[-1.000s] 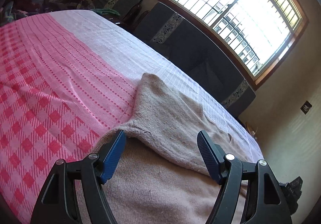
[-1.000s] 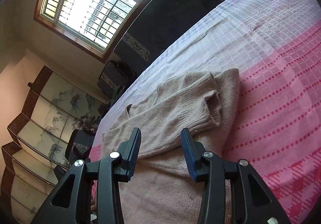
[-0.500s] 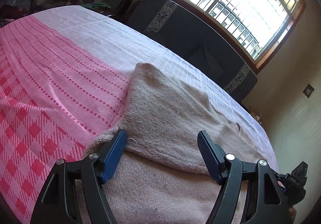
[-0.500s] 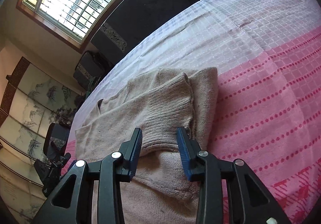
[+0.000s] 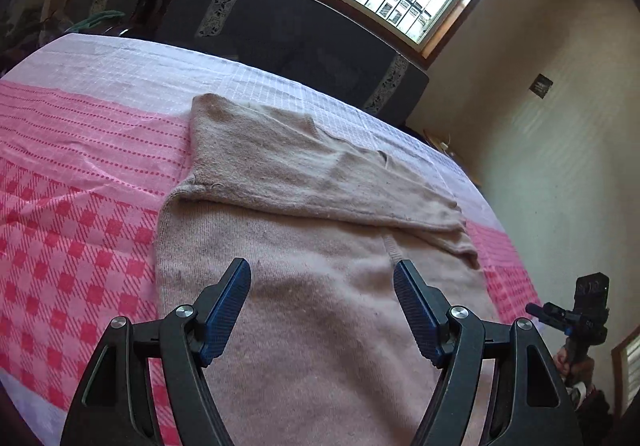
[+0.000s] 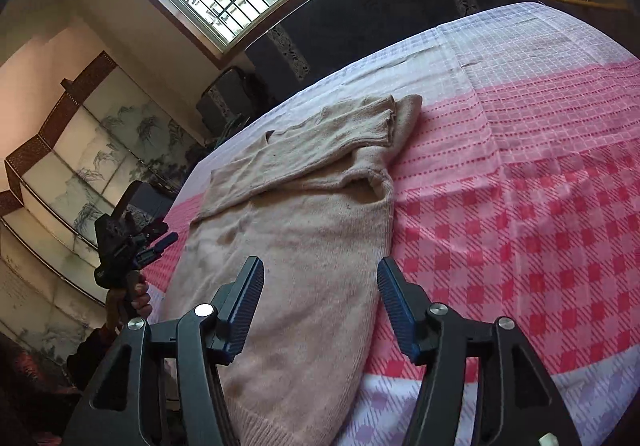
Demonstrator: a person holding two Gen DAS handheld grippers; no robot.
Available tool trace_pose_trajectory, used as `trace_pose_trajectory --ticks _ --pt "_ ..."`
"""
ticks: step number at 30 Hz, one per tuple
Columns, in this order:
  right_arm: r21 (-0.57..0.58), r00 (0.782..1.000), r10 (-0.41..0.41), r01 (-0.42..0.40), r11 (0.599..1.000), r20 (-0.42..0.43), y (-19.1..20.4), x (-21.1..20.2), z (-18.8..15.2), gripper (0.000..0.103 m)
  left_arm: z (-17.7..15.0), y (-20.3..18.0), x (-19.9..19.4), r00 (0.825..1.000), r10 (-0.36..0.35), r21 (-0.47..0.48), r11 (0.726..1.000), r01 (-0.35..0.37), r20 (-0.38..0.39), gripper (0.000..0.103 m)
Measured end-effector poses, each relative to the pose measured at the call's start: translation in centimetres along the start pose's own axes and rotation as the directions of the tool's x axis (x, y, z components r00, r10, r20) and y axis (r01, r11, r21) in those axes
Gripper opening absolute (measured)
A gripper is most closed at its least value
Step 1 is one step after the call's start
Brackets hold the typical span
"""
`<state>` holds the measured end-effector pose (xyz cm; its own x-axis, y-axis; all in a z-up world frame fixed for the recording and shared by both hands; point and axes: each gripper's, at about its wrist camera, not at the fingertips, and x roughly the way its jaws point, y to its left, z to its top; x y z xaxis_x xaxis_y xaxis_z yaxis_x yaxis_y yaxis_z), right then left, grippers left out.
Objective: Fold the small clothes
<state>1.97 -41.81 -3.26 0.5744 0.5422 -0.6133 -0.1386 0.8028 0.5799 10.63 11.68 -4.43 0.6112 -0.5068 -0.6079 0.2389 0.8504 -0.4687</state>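
Sweater [image 5: 320, 286], beige knit, lies flat on the bed [image 5: 80, 206], which is covered in a pink checked cloth; both sleeves are already folded across the chest near the collar end, the lower body spread toward the cameras. Left hand-held gripper [image 5: 322, 306] hovers over the lower body, jaws spread wide, holding nothing. Right hand-held gripper [image 6: 320, 306] hovers over the same region near the sweater's right edge, jaws likewise apart and empty. Judgement: sleeve step complete; body fold in hand. Next move probably calls for both grippers to drop to the hem [image 6: 280, 426] at the near edge, pinch one corner each, and carry it evenly up over the folded sleeves, keeping the knit from bunching.
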Motion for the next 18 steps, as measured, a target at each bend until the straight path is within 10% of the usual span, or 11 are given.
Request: trace_pose_trajectory --ticks 18 --pt "-0.019 0.997 0.051 -0.052 0.998 -0.062 1.9 1.0 -9.5 0.056 -10.6 4.3 -8.1 0.997 0.013 -0.128 0.991 -0.022 -0.072 0.076"
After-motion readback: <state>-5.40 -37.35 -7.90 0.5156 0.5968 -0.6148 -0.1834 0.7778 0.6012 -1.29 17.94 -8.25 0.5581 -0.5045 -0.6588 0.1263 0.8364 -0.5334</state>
